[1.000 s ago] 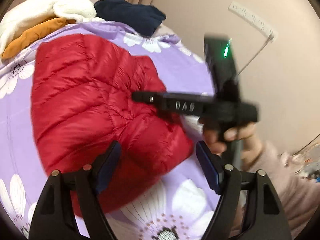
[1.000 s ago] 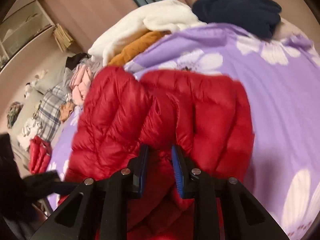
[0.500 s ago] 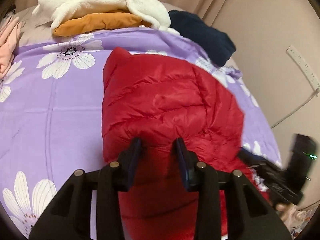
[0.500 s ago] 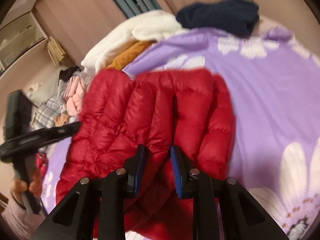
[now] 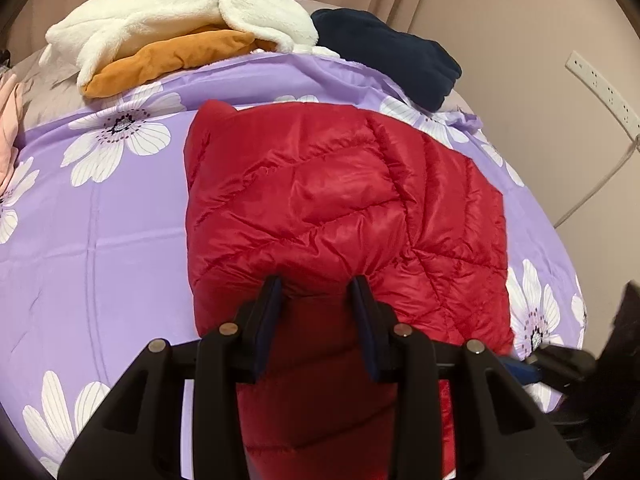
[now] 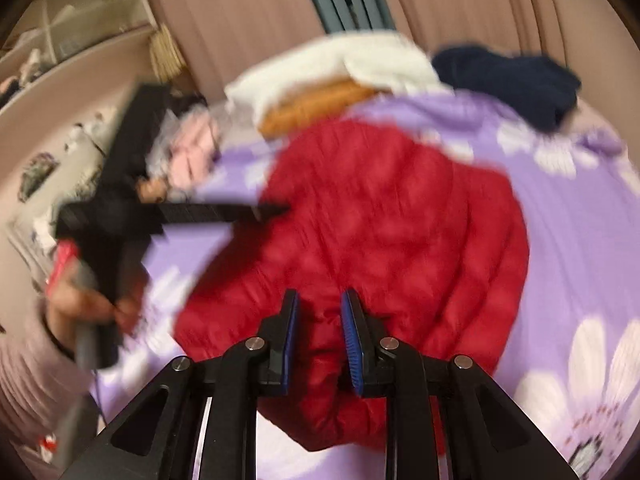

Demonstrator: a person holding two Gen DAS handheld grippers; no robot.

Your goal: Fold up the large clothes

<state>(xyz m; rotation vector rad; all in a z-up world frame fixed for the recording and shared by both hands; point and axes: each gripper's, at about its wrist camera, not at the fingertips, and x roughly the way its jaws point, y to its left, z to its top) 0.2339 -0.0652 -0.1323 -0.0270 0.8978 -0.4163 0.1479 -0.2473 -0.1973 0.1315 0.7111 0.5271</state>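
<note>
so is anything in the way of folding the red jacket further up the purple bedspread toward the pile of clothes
Nothing visible blocks it. Both the left gripper and the right gripper are clamped on the near edge of the red jacket. The purple bedspread beyond it is bare up to the white and orange clothes and the navy garment at the far edge.

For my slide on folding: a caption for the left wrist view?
Left gripper pinching the near edge of a red puffer jacket on a floral purple sheet.
</note>
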